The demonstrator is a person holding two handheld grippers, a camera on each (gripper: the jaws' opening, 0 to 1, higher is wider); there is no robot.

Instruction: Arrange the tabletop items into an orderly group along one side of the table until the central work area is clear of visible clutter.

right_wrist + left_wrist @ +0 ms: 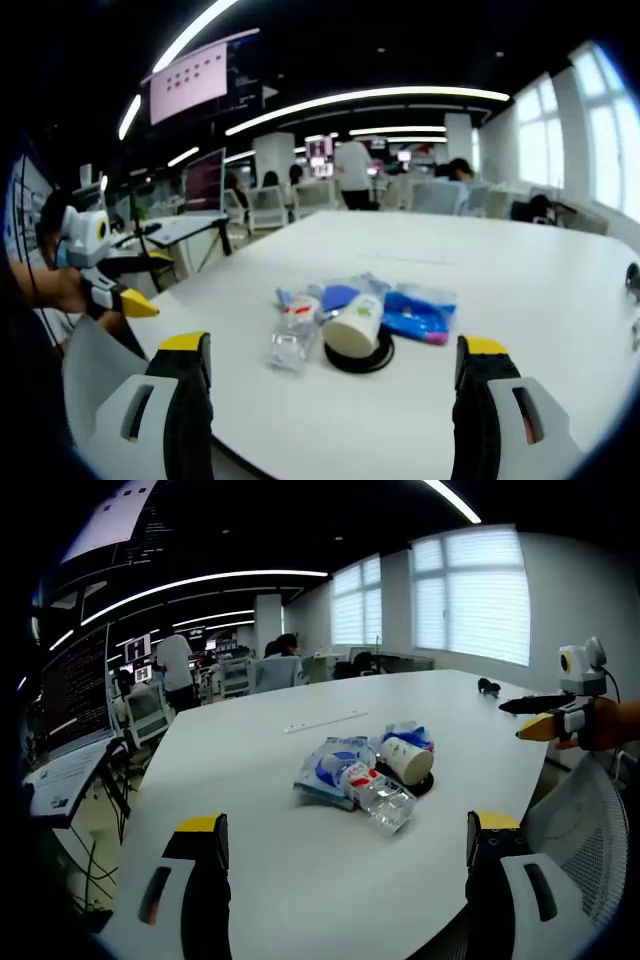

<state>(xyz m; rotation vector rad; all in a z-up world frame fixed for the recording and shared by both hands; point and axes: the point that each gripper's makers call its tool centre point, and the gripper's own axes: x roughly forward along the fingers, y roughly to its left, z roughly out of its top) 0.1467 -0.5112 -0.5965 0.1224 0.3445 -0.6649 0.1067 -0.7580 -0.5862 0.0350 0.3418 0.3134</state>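
A small heap of items lies mid-table. In the left gripper view it holds a clear plastic bottle on its side, a paper cup tipped over on a black disc, and blue-white packets. My left gripper stands open short of the heap, nothing between its jaws. My right gripper hovers at the table's right edge. In the right gripper view the bottle, cup, disc and blue packet lie ahead of my open right gripper. The left gripper shows at left.
A thin white strip lies farther back on the white table. A small black object sits near the far right edge. A mesh chair back stands by the near right corner. Desks, monitors and people fill the room behind.
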